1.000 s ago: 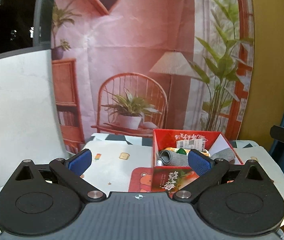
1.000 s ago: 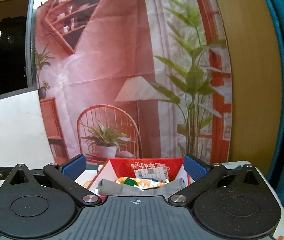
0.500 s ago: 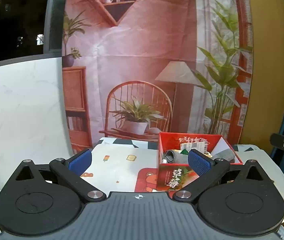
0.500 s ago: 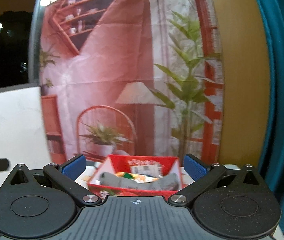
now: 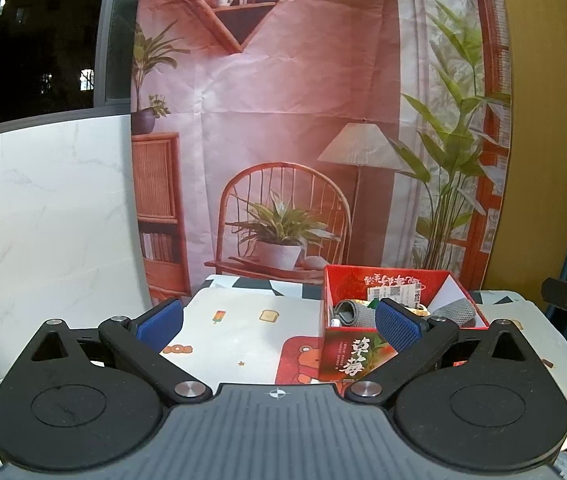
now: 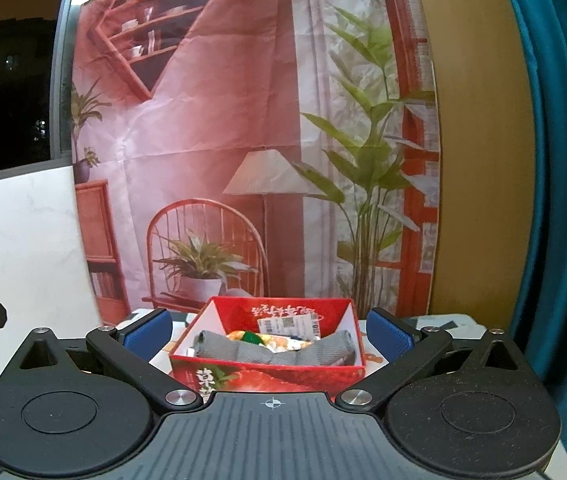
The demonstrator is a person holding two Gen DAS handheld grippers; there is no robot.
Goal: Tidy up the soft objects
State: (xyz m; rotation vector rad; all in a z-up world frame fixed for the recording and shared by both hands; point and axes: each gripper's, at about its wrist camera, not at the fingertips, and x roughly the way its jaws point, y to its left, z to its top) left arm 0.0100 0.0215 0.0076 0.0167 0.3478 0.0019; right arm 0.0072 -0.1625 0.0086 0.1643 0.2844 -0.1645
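Observation:
A red cardboard box [image 6: 271,376] stands on the table and holds a grey cloth [image 6: 271,350] folded across its front, with yellow and green packets behind it. In the left wrist view the same box [image 5: 353,360] is right of centre, with grey cloth [image 5: 351,312] inside. My left gripper [image 5: 279,322] is open and empty, back from the box. My right gripper [image 6: 269,334] is open and empty, with the box between and beyond its fingers.
A printed mat [image 5: 243,324] with small cartoon pictures covers the table. A printed backdrop [image 5: 303,140] of a room hangs behind. A white marble-look panel [image 5: 43,216] stands at the left. A teal curtain [image 6: 555,200] hangs at the right.
Both grippers have pulled back and up from the box, which now looks smaller and lower. Both stay open and empty.

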